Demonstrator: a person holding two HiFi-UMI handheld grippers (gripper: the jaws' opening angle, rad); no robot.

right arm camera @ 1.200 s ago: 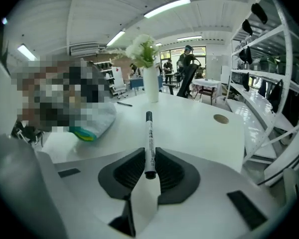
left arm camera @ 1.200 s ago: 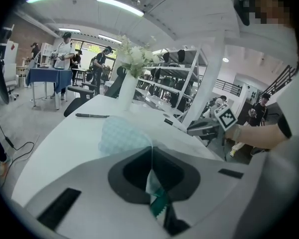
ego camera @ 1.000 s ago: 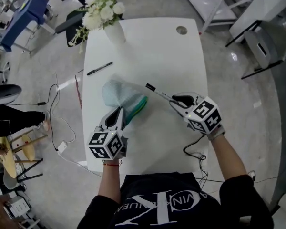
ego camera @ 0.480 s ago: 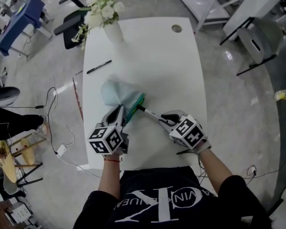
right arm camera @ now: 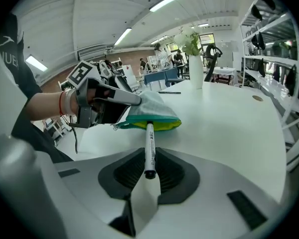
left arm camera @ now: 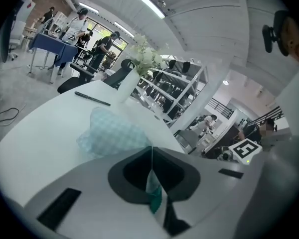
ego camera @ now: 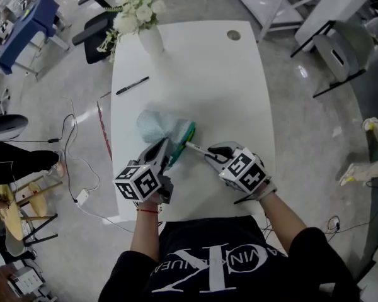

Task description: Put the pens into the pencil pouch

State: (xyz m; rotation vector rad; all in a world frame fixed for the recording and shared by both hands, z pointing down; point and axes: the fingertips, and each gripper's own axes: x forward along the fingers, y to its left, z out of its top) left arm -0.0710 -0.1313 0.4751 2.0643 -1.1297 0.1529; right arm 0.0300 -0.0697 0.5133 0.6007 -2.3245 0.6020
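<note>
A pale checked pencil pouch (ego camera: 162, 126) with a teal rim lies on the white table (ego camera: 220, 80), its mouth (right arm camera: 154, 123) held up. My left gripper (ego camera: 166, 153) is shut on the pouch's edge (left arm camera: 153, 193). In the right gripper (ego camera: 209, 153) is a white pen (right arm camera: 149, 148), gripped near its dark rear end. The pen's front tip sits at the pouch's mouth (ego camera: 189, 138), just inside the yellow lining. A second, black pen (ego camera: 131, 85) lies loose at the table's far left, also seen from the left gripper as a dark pen (left arm camera: 92, 98).
A white vase of flowers (ego camera: 143, 24) stands at the table's far end, near a round cable hole (ego camera: 234, 35). Chairs, cables (ego camera: 75, 168) and shelving surround the table. People stand far off in the background.
My right gripper has carried the white pen leftward and nearer, from beside the pouch to its mouth. The left gripper stayed on the pouch edge, rolling slightly and lifting the opening.
</note>
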